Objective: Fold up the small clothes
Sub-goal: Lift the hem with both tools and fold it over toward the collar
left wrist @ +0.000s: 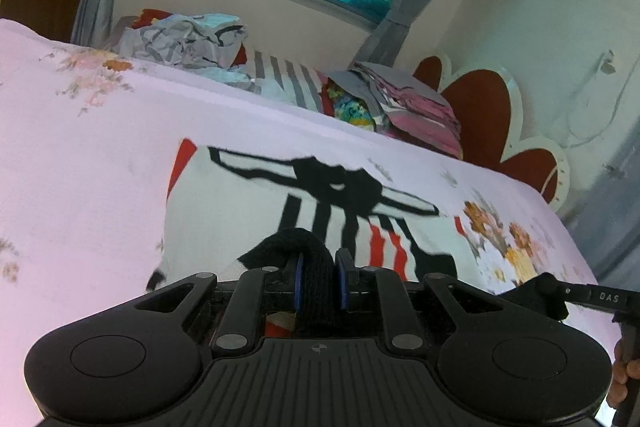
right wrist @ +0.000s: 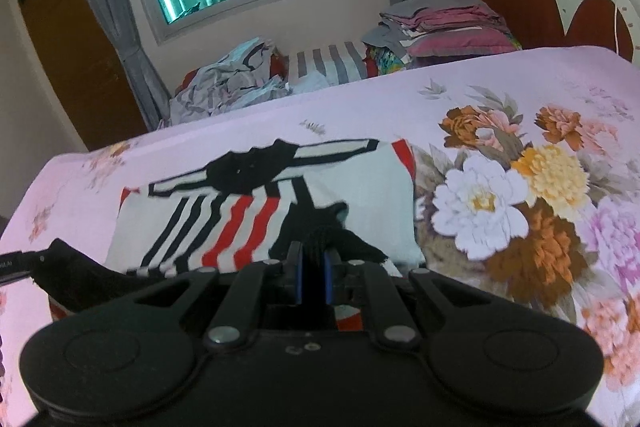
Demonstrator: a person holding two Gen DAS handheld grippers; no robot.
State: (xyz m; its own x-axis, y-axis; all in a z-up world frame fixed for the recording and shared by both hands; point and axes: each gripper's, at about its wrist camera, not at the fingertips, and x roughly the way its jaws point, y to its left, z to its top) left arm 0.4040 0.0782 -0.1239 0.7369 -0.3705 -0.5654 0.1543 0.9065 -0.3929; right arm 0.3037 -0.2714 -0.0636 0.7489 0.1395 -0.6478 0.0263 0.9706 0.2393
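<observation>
Garment (right wrist: 248,211), white knit with black and red stripes, pinched at black hem by left tongs (left wrist: 320,279) and right tongs (right wrist: 312,279), both pressed on cloth; spread on floral bed (right wrist: 520,87). Soft, light, floppy; best gripped at corners.

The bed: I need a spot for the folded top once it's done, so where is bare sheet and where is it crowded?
Bare sheet runs between the striped top and the far edge, and out past its side over the big flower print. The far edge is crowded: a crumpled heap and a folded stack. Both the left gripper and right gripper pinch the top's near hem.
</observation>
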